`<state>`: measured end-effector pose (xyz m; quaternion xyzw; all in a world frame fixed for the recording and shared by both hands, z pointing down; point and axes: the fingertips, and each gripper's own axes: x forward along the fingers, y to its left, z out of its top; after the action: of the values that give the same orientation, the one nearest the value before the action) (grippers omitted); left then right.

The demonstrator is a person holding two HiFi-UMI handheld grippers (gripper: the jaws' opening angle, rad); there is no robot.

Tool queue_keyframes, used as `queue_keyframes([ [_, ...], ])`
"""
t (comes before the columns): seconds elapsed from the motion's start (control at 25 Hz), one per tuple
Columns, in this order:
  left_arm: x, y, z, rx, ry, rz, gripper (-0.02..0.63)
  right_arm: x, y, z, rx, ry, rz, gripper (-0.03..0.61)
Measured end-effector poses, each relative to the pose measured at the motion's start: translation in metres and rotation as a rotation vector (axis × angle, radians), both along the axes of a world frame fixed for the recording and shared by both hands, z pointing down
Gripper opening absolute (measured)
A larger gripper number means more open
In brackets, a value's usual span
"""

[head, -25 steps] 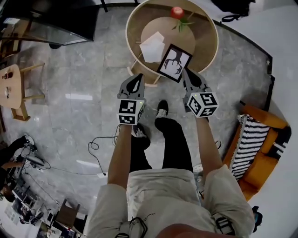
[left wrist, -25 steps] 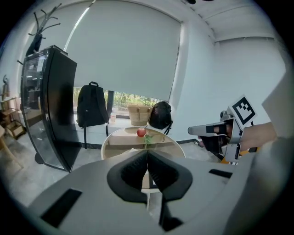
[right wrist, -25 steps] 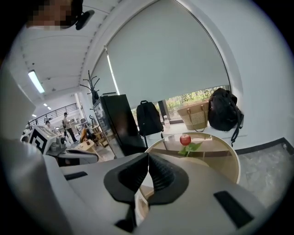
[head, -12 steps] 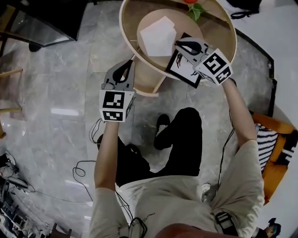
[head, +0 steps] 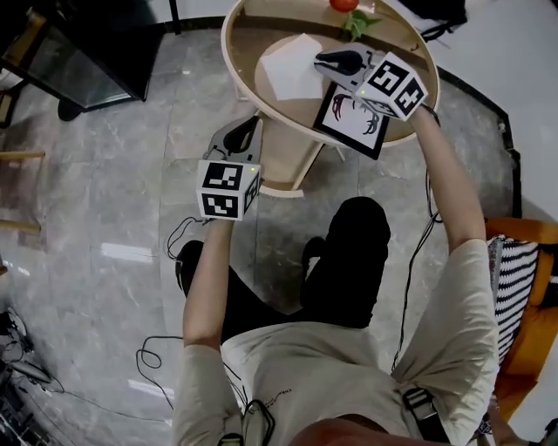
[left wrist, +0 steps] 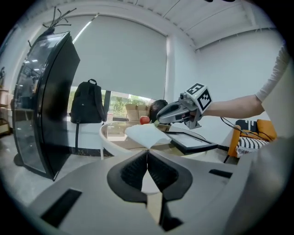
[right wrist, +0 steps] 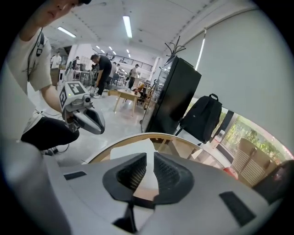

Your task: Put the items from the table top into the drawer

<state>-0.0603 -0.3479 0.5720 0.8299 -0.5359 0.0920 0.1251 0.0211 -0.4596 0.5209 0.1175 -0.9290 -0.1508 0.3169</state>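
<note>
Bench note, standing at the round pale-wood table [head: 226,43] with a raised rim and glass top.

Items, all on the table top and none in a drawer:
- A white folded sheet of paper [head: 292,74] lies near the middle.
- A black-framed picture with a dark branching drawing [head: 353,120] lies at the near right. Its near edge reaches out over the rim.
- A small red round fruit [head: 343,3] with green leaves [head: 359,23] sits at the far side.

My right gripper [head: 324,61] is out over the table. Its tips are above the right edge of the white paper, and its marker cube covers the upper part of the picture. The fingers are drawn almost together, leaving only a thin slit between the pads. Through the slit I see the white paper lying on the glass ahead, and nothing is pinched.

My left gripper [head: 248,129] is off the table, just outside the near-left rim and pointing toward it. Its fingers are closed tip to tip with nothing between them.

Under the rim, next to the left gripper, a pale wooden panel [head: 283,161] juts out. I cannot tell whether it is the drawer.

Surroundings: a grey marbled floor [head: 113,174]. Beyond the table are a tall dark glass-fronted cabinet [left wrist: 41,101] and a black backpack [left wrist: 87,103].
</note>
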Motion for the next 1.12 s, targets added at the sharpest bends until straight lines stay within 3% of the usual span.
queue_keyframes([
  [0.04, 0.005, -0.003, -0.007, 0.008, -0.003, 0.009, 0.021, -0.002, 0.001, -0.002, 0.010, 0.014, -0.011, 0.042],
  [0.12, 0.014, -0.012, -0.024, 0.017, -0.004, 0.025, 0.021, -0.008, 0.003, -0.006, 0.019, 0.051, -0.052, 0.161],
  [0.24, 0.030, -0.020, -0.043, 0.017, 0.007, 0.045, 0.021, -0.012, 0.013, 0.000, 0.033, 0.169, -0.143, 0.249],
  [0.48, 0.037, -0.039, -0.056, 0.033, -0.025, 0.041, 0.021, -0.015, 0.006, 0.028, 0.043, 0.452, -0.334, 0.308],
  [0.68, 0.029, -0.039, -0.044, 0.009, -0.044, 0.011, 0.021, -0.018, -0.015, 0.055, 0.058, 0.622, -0.383, 0.314],
  [0.92, 0.010, -0.022, -0.030, -0.006, -0.063, -0.005, 0.021, -0.021, -0.017, 0.063, 0.036, 0.663, -0.357, 0.311],
  [1.12, 0.005, -0.001, -0.021, -0.008, -0.043, 0.005, 0.021, -0.028, -0.014, 0.058, 0.023, 0.547, -0.237, 0.256],
])
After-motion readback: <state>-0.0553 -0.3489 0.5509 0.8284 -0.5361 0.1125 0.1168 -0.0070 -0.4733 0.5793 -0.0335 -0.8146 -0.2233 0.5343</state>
